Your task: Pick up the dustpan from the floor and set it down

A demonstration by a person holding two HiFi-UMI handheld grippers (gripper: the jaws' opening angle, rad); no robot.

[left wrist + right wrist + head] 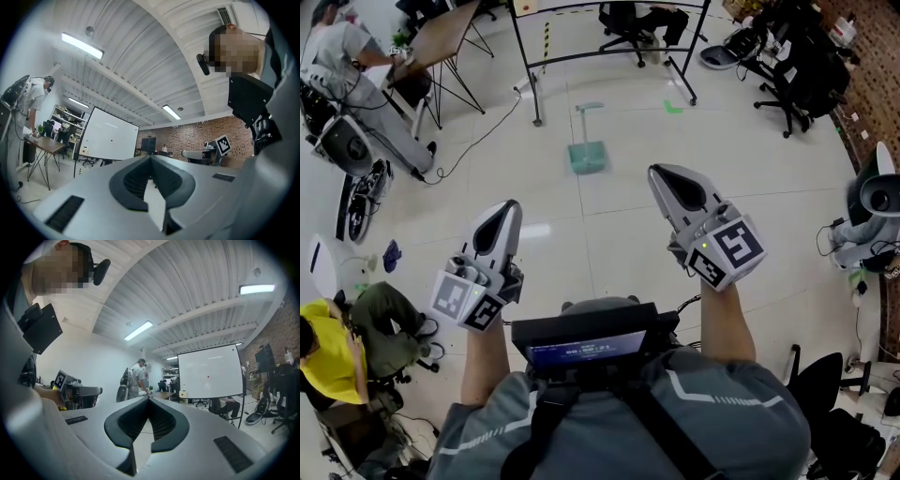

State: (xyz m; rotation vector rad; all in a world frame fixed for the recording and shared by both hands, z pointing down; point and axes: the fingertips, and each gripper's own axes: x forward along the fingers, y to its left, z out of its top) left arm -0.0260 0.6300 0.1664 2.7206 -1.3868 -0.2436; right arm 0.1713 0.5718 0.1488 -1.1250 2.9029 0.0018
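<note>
The teal dustpan [587, 157], a flat tray with a long thin handle, sits on the glossy pale tiled floor [609, 234], well ahead of both grippers. The left gripper [507, 208] and right gripper [662, 174] are smooth grey wedges with ribbed black pads. Their jaws are closed together, holding nothing.

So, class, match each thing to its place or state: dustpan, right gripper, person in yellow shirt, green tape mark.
1. dustpan
2. right gripper
3. person in yellow shirt
4. green tape mark

A. jaws together, empty
B. seated, lower left of head view
C. stuck on the floor beyond the dustpan, rightwards
D. teal, ahead, held by nothing

Pairs: 1-D, 2-A, 3-B, 4-C.
</note>
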